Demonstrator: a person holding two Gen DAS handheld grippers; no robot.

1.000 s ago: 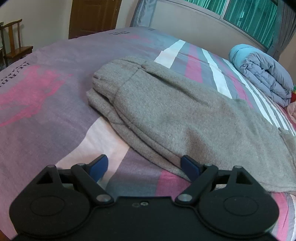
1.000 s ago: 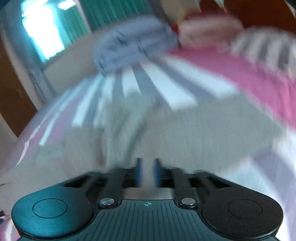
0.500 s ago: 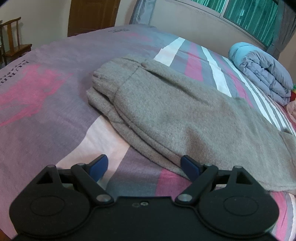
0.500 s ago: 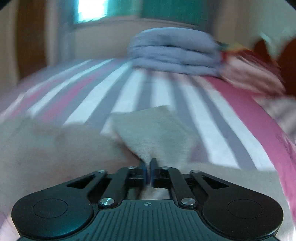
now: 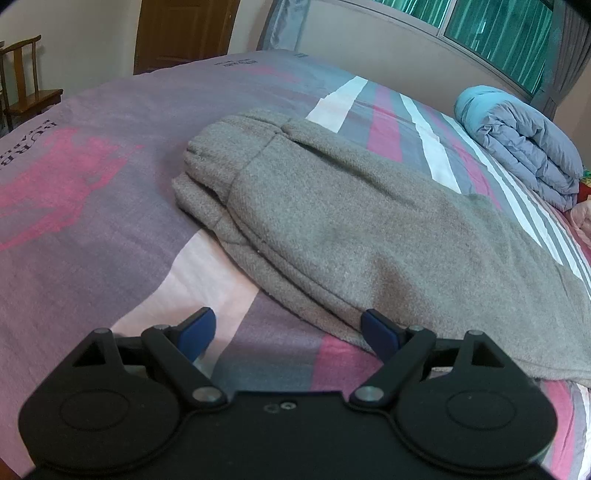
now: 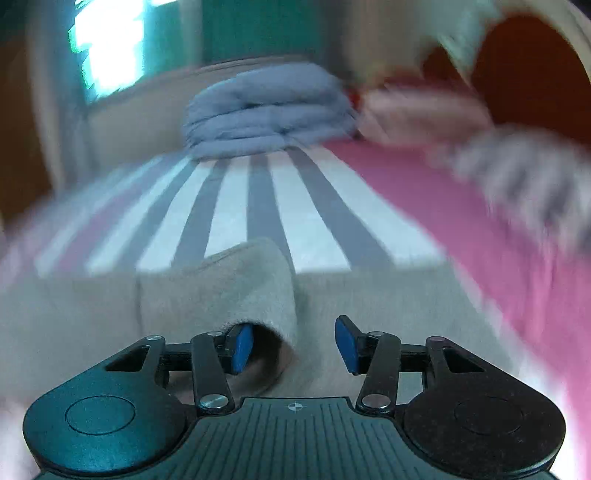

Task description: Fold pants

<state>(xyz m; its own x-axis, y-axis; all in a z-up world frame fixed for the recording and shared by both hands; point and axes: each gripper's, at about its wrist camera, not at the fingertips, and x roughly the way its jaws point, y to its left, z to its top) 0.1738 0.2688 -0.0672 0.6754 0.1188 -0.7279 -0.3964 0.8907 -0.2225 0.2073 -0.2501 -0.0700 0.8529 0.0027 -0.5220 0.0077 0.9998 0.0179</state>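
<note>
Grey pants (image 5: 369,236) lie flat on the striped bedsheet (image 5: 92,206), running from the far left to the near right in the left wrist view, with a bunched elastic end at the far left. My left claw (image 5: 286,332) is spread wide and holds nothing. Its left pad (image 5: 197,330) sits over bare sheet; its right pad (image 5: 380,332) is at the near edge of the pants, contact unclear. A folded blue quilt (image 5: 524,144) sits at the far right of the bed, well apart from the pants. A wooden chair (image 5: 26,88) and a brown door (image 5: 184,33) stand far left, off the bed.

The right wrist view is blurred. My right claw (image 6: 293,347) is parted with nothing pinched. Its left pad (image 6: 240,347) sits inside a curled-up flap of the pants (image 6: 229,291); its right pad (image 6: 347,345) is over flat grey cloth. The quilt (image 6: 269,110) lies far ahead, and a pink pillow (image 6: 421,110) is just right of it.
</note>
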